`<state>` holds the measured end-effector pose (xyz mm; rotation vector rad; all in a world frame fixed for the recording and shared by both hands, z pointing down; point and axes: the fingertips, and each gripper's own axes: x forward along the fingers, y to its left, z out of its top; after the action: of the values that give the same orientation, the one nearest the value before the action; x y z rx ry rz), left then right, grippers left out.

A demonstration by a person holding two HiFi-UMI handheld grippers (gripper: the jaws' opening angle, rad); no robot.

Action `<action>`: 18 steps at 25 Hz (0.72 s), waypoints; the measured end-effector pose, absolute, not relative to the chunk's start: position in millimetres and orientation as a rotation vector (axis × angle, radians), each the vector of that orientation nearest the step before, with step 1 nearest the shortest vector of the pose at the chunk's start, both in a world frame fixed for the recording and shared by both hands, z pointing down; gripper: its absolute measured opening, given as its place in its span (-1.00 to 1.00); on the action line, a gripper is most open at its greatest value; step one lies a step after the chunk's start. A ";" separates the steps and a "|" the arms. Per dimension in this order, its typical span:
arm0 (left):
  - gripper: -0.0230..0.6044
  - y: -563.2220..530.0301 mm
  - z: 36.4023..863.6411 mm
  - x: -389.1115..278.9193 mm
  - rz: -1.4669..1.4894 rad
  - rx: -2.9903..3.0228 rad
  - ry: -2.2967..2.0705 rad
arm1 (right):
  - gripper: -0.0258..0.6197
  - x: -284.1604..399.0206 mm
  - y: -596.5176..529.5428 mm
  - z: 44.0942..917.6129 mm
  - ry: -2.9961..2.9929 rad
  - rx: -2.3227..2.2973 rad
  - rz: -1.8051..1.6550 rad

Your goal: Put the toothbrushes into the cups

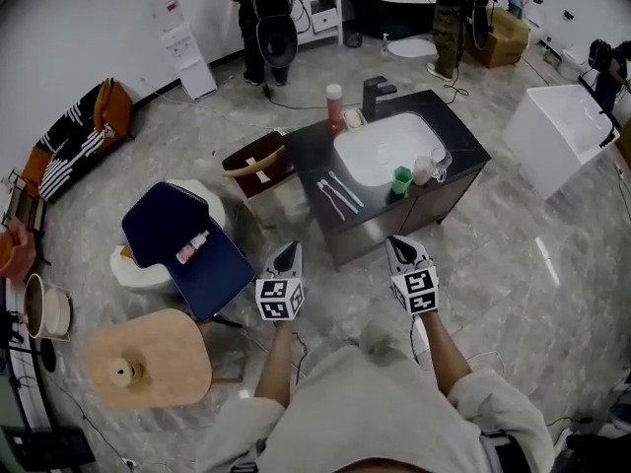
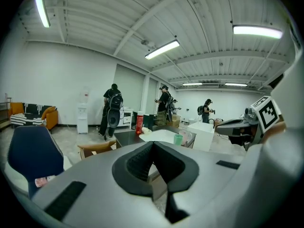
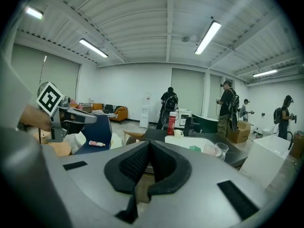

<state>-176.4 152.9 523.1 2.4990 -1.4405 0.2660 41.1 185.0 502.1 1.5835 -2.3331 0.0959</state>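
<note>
Two toothbrushes (image 1: 336, 194) lie side by side on the dark counter (image 1: 317, 154), left of the white sink (image 1: 380, 148). A green cup (image 1: 401, 179), a pink cup (image 1: 424, 170) and a clear glass (image 1: 441, 158) stand at the sink's right front corner. My left gripper (image 1: 289, 248) and right gripper (image 1: 397, 241) hover side by side just short of the vanity's near edge, both pointing toward it. Both are shut and hold nothing. In the left gripper view the green cup (image 2: 178, 139) shows beyond the closed jaws. The right gripper view shows the clear glass (image 3: 220, 149) ahead.
A red bottle (image 1: 334, 106) and a black faucet (image 1: 375, 95) stand at the counter's back. A blue chair (image 1: 182, 244) and a round wooden stool (image 1: 148, 358) sit to the left, a brown box (image 1: 258, 163) beside the vanity, a white bin (image 1: 562, 136) to the right. People stand at the far wall.
</note>
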 end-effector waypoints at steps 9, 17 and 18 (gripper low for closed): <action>-0.84 129.0 542.6 -173.8 0.299 2.471 -1.417 | -0.88 37.9 149.2 516.8 -2.328 1.572 0.142; -0.84 68.2 552.2 -168.9 0.306 2.459 -1.438 | -0.88 36.6 82.3 530.5 -2.357 1.550 0.162; -0.84 58.3 551.3 -166.9 0.308 2.459 -1.439 | -0.88 38.4 71.1 529.6 -2.359 1.553 0.164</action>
<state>-166.9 58.3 551.3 2.4587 -1.4393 0.3079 38.4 71.1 529.6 1.5533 -2.3586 0.1639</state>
